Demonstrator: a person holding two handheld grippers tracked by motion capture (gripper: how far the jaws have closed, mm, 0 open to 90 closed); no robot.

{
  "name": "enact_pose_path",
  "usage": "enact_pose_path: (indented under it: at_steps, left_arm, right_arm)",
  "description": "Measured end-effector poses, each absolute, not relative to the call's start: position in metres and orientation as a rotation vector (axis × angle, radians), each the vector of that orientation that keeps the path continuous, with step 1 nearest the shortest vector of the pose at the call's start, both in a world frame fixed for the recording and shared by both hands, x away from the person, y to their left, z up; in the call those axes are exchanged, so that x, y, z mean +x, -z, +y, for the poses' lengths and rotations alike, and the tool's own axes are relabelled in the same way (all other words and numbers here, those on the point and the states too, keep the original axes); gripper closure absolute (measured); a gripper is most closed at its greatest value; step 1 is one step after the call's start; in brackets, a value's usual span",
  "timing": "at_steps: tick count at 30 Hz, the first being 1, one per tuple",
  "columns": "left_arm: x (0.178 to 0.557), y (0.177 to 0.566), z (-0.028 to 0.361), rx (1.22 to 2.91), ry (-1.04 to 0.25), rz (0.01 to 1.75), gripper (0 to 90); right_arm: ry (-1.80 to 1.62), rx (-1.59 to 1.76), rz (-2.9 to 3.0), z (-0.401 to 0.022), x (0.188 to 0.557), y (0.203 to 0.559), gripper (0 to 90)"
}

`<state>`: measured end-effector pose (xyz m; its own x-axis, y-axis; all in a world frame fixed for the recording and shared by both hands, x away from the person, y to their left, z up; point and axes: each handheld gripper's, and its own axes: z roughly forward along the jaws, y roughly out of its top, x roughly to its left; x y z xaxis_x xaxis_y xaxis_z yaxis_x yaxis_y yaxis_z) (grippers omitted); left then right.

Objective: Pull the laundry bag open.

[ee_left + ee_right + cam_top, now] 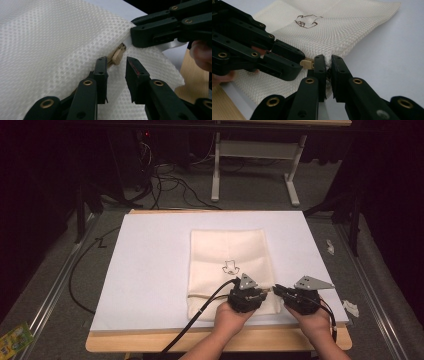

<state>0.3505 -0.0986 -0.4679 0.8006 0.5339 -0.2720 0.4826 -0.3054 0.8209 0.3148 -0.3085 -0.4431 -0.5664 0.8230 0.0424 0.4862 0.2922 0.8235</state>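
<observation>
At mesh bag (227,251) edge, left gripper (116,68) fingers apart, right gripper (328,65) pinches fabric; no legible text.

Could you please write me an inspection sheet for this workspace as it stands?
Surface: white sheet covering a wooden table; wood shows at the near edge.
Job's things: cream mesh bag lying flat, a small dark drawing at its middle; tan zipper pull at its near right edge.
Clutter: nothing seen on the sheet.
Grippers: left gripper open, jaws either side of the zipper pull; right gripper shut on the bag's edge beside it.
Cables: black cable trails from the left gripper off the near edge.
Surroundings: grey floor, tangled floor cables, white table legs beyond, paper scraps at the right.
</observation>
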Motion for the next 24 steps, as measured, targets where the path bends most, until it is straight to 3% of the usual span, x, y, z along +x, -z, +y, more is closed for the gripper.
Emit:
enact_pose_path:
  at_steps: [4, 8, 18, 24]
  left_arm:
    - [0.349, 0.467, -0.104, 1.932, -0.094, 0.759, 76.7]
    - [0.348, 0.465, -0.106, 1.921, -0.114, 0.738, 86.7]
    - [0.345, 0.464, -0.095, 1.919, -0.124, 0.76, 87.6]
    - [0.356, 0.473, -0.058, 1.907, -0.111, 0.867, 87.6]
  right_arm:
    - [-1.179, 1.178, 2.173, -0.309, 0.315, 0.443, 84.4]
    - [-1.175, 1.173, 2.163, -0.308, 0.314, 0.443, 84.4]
    - [-1.164, 1.157, 2.177, -0.305, 0.312, 0.442, 85.1]
    - [-1.179, 1.23, 2.116, -0.322, 0.314, 0.442, 85.2]
